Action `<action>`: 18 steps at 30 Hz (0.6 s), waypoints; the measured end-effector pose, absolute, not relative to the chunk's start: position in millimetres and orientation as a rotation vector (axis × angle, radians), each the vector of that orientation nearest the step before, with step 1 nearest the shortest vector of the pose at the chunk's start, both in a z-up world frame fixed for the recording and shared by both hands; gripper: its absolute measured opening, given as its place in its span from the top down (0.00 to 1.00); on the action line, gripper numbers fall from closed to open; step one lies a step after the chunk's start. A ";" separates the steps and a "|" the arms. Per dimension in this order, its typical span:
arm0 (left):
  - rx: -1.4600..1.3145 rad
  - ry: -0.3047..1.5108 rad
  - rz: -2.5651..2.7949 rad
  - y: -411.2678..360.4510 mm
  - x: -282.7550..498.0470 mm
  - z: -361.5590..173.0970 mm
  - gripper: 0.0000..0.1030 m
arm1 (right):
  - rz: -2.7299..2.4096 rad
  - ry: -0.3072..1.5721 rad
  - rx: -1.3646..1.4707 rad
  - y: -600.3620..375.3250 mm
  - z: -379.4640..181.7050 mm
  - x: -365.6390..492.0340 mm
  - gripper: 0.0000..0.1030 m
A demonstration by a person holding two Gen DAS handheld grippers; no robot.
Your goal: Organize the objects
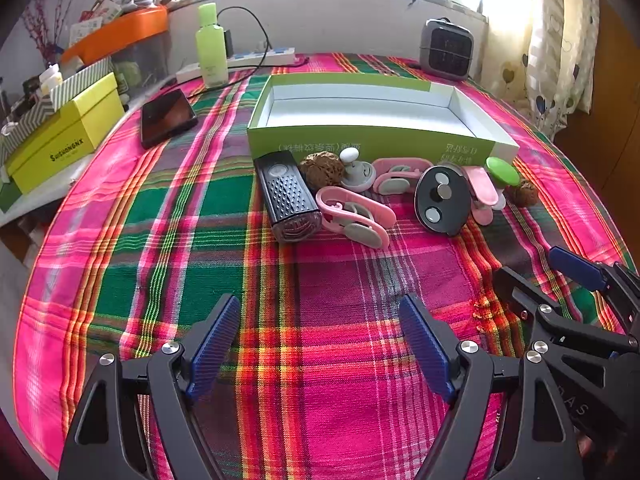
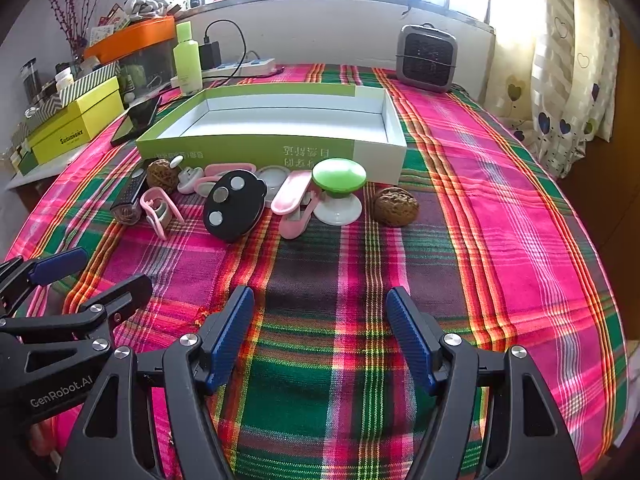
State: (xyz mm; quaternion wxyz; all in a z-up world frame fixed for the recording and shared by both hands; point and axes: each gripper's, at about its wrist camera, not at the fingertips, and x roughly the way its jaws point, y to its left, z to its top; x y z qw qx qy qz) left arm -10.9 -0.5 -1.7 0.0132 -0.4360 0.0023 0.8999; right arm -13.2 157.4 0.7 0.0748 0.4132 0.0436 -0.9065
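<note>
An empty green-and-white box (image 1: 372,142) (image 2: 248,148) lies on the plaid cloth. In a row before it lie a black bike light (image 1: 286,194) (image 2: 128,196), two walnuts (image 1: 322,168) (image 2: 396,206), pink clips (image 1: 354,216) (image 2: 294,200), a black oval disc (image 1: 442,200) (image 2: 234,204), a white knob (image 1: 356,170) and a green-topped knob (image 1: 502,172) (image 2: 339,190). My left gripper (image 1: 320,344) is open and empty, well short of the row. My right gripper (image 2: 320,332) is open and empty, also short of it; it shows at the left wrist view's right edge (image 1: 536,276).
A dark phone (image 1: 168,116), a green bottle (image 1: 210,48), a power strip (image 1: 256,60) and a small grey heater (image 1: 446,50) stand behind the box. Yellow and orange boxes (image 1: 60,140) crowd the shelf at left. A curtain (image 2: 572,80) hangs at right.
</note>
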 end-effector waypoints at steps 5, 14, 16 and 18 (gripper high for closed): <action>-1.359 0.010 2.803 -0.6 -12.0 -1.6 0.21 | -2.701 0.139 1.245 157.4 1.0 -16.5 0.33; -1.365 0.012 2.795 -0.9 -15.3 -1.3 0.21 | -2.697 0.143 1.259 155.1 2.0 -19.3 0.33; -1.365 0.003 2.792 -1.2 -15.4 -1.2 0.21 | -2.699 0.141 1.258 155.0 1.9 -19.1 0.33; -1.361 -0.013 2.784 -2.7 -15.6 -1.0 0.22 | -2.701 0.140 1.256 154.8 1.7 -18.9 0.33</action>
